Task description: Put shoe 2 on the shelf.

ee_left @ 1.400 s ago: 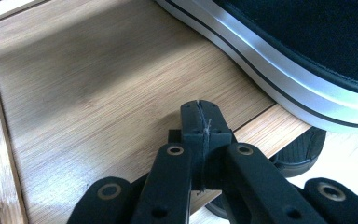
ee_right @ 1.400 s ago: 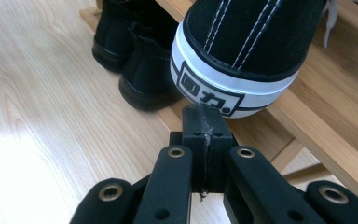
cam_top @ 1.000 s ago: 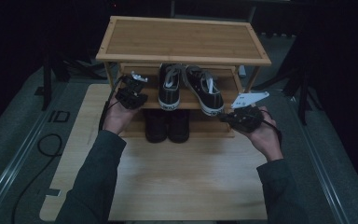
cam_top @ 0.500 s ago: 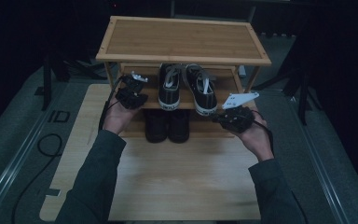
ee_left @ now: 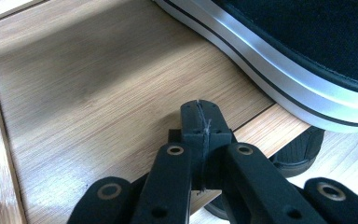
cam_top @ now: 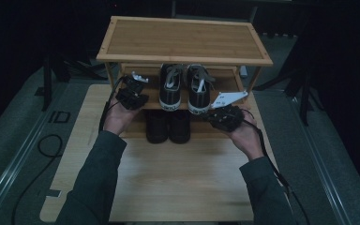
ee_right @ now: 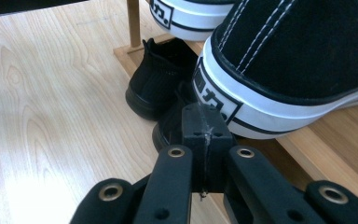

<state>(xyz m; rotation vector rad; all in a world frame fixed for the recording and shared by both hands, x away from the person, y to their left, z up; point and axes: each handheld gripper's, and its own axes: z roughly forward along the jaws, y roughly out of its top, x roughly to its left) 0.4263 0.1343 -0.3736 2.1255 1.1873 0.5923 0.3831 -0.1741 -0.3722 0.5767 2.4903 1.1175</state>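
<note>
A pair of black canvas sneakers with white soles [cam_top: 183, 89] stands on the middle shelf of a bamboo shoe rack [cam_top: 184, 41], heels toward me. Under them a pair of all-black shoes [cam_top: 168, 125] sits on the lowest level. My left gripper [cam_top: 136, 86] [ee_left: 200, 114] is shut and empty, hovering over the bare shelf board left of the left sneaker [ee_left: 303, 51]. My right gripper [cam_top: 215, 115] [ee_right: 204, 122] is shut with nothing in it, its tip just in front of the right sneaker's heel [ee_right: 279, 70], above the black shoes [ee_right: 161, 79].
The rack stands on a light wooden board [cam_top: 178, 178] laid over grey floor. Cables [cam_top: 47, 145] lie on the floor at left, and a dark stand [cam_top: 304, 93] rises at right. The rack's top shelf carries nothing.
My right gripper has moved left, from beside the rack's right post to the right sneaker's heel. The left gripper has held still.
</note>
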